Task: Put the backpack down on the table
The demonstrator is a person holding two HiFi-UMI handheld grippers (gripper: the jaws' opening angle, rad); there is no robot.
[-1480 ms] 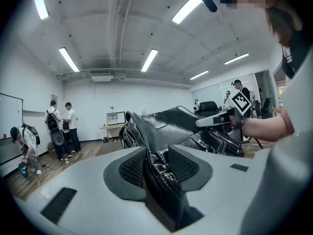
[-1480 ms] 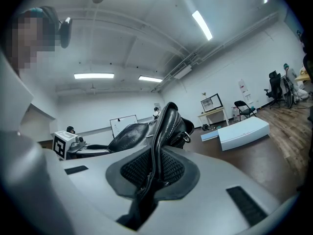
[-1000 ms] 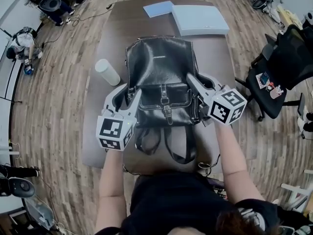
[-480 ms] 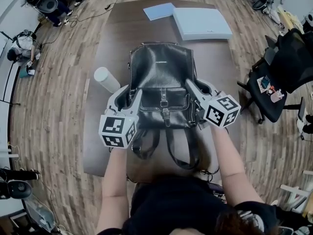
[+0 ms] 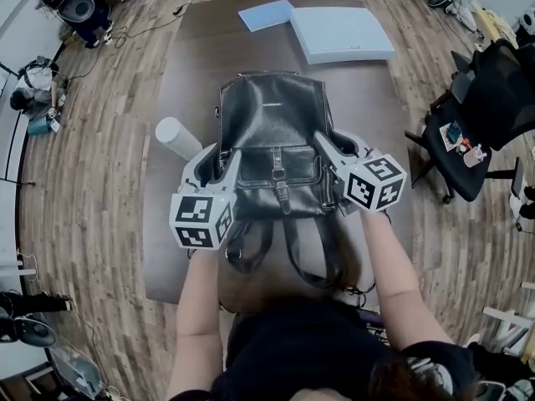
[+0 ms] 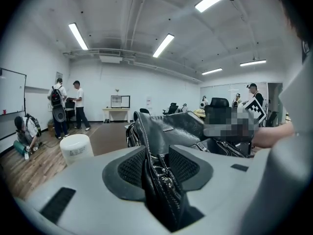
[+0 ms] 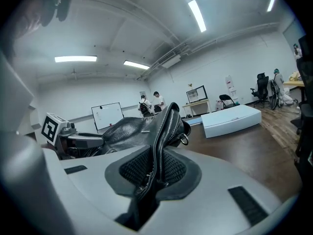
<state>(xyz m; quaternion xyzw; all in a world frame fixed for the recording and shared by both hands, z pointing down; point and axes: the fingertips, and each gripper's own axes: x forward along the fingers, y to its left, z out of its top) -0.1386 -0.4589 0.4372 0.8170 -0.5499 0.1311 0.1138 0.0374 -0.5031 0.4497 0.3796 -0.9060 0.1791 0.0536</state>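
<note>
Your backpack [image 5: 272, 132] lies in the middle of the bench [image 5: 192, 48], front pocket up, with its straps trailing toward the near edge. It looks like soft, slick leather, probably floppy with some heft, so the stitched side seams are your firmest holds. The left gripper [image 5: 219, 159] and right gripper [image 5: 332, 147] each pinch one, and their jaws have just been easing open. You cannot see whether its underside rests fully.

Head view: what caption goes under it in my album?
Left gripper and right gripper, jaws just opening around a black leather backpack on a brown table.
</note>
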